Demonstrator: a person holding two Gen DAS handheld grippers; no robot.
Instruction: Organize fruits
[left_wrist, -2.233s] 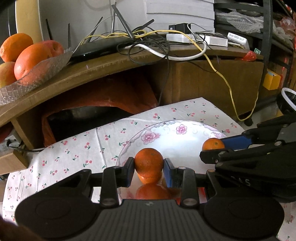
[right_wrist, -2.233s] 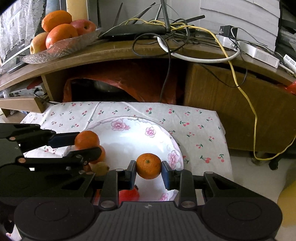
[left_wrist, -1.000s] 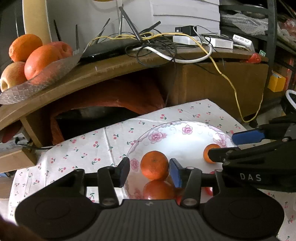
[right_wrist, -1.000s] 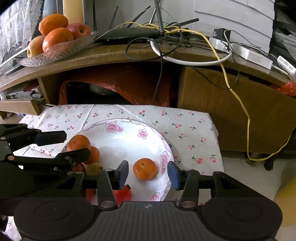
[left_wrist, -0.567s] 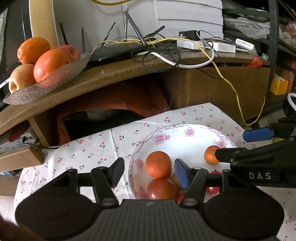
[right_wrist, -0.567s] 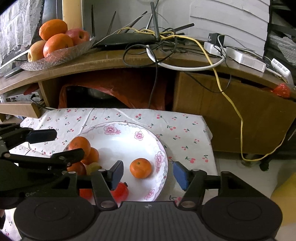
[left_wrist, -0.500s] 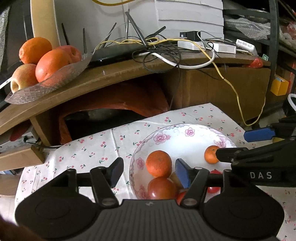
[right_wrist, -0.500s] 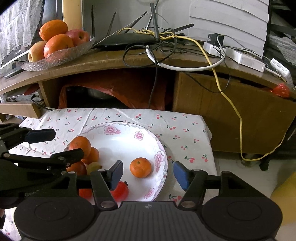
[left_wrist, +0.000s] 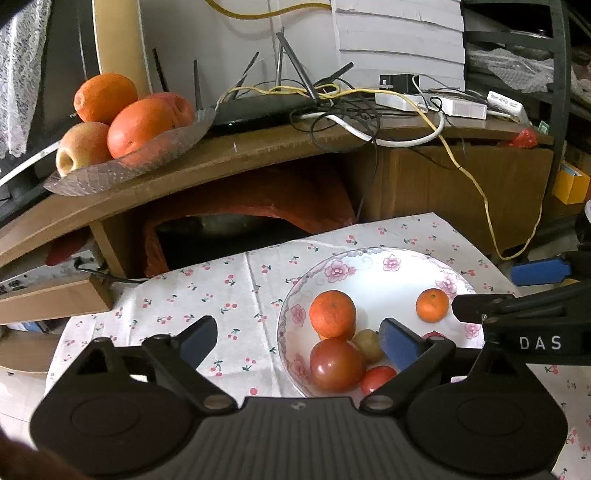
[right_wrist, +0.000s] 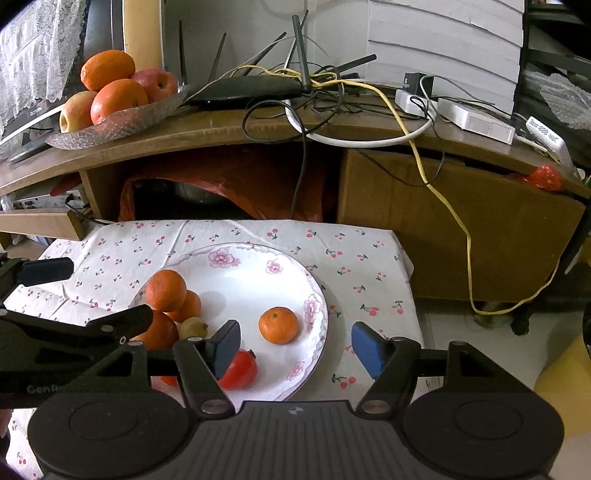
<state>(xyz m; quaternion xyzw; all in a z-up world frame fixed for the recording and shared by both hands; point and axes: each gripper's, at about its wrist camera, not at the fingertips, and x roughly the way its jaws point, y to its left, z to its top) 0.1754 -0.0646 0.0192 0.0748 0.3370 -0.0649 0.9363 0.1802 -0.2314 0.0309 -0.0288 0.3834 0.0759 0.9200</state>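
Both grippers have let go of their oranges and pulled back, and now each one is spread wide with nothing in it. One orange (left_wrist: 332, 314) sits on top of the fruit pile at the left side of the plate (left_wrist: 373, 280), ahead of the left gripper (left_wrist: 297, 338) and closer to its right finger. It touches neither finger. A second orange (right_wrist: 277, 325) lies alone on the right part of the plate, just ahead of the right gripper (right_wrist: 295, 349), between its two blue pads but not touching them. The plate holds three oranges that can be seen, with the third (right_wrist: 188, 305) tucked under the top one. It also holds a big red tomato (left_wrist: 336, 364), a small tomato (left_wrist: 376, 378), a red fruit with a dark stem (right_wrist: 238, 369), and one small brownish-green fruit (left_wrist: 367, 345). The plate stands on a cloth (left_wrist: 221, 288) with a cherry print. Up on the wooden shelf (right_wrist: 229, 129) behind it is a glass dish (right_wrist: 122, 120) with two big oranges and two apples.
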